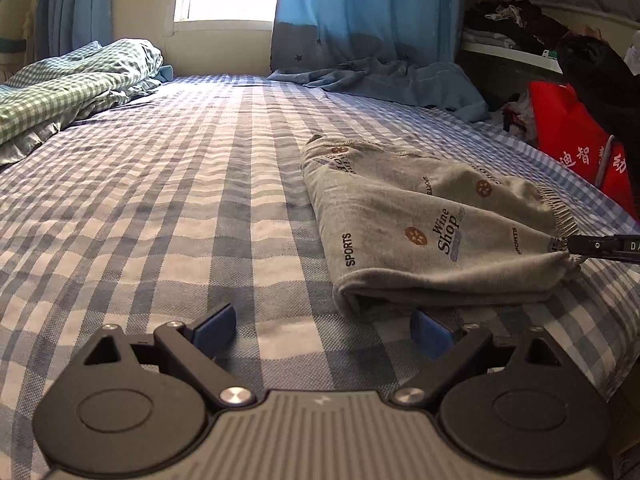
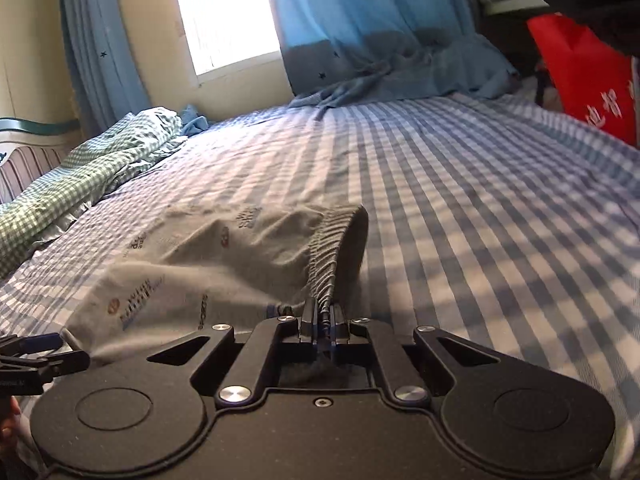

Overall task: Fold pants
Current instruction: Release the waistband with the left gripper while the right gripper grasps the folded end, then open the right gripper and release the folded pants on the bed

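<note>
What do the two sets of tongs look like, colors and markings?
Both are matte black linkages with silver pivot bolts and round discs either side. The left tongs carry blue pads and a ribbed grey centre plate. The right tongs have a plain black plate, blue edging at the tips and partly visible white lettering.

Checked bedsheet (image 1: 160, 184), red bag (image 1: 568, 136)

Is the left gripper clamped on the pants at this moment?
No: in the left wrist view the left gripper stands wide open just short of the grey pants, its blue pads touching no fabric.
</note>
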Available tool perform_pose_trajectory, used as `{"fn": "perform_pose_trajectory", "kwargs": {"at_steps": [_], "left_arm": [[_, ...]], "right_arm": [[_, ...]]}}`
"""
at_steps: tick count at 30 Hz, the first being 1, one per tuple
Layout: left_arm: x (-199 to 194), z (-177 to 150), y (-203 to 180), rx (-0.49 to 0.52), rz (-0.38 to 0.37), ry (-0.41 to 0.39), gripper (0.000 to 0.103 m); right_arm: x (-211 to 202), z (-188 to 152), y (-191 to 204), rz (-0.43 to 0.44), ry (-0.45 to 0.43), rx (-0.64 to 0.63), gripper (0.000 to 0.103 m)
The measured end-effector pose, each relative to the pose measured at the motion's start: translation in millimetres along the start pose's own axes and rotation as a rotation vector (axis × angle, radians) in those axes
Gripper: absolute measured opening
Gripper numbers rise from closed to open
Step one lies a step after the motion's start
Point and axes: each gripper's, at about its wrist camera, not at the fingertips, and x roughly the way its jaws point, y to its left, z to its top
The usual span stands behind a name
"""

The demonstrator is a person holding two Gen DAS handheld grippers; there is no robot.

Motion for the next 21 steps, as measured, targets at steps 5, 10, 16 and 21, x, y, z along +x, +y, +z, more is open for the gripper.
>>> {"fn": "perform_pose_trajectory", "kwargs": {"at_steps": [5, 10, 16, 21], "left_arm": [[-16.7, 5.8, 25.8, -0.155, -0.074, -0.019, 0.097], [-12.6, 30.2, 53.6, -0.277, 0.002, -0.03, 0.099], [15.2, 69.6, 74.1, -0.29, 0.049, -0.005, 0.1], [26.2, 89.5, 68.8, -0.248, 0.025, -0.01, 0.101]], "right_arm": [[-8.4, -4.8, 11.7, -0.106, -0.041, -0.027, 0.053], [-11.8, -5.6, 56.3, -0.092, -0.102, -0.178, 0.08], [21.6, -8.0, 145.7, 0.124, -0.099, -0.349, 0.083], [49.3, -11.8, 185.3, 0.212, -0.001, -0.383, 0.082]]}}
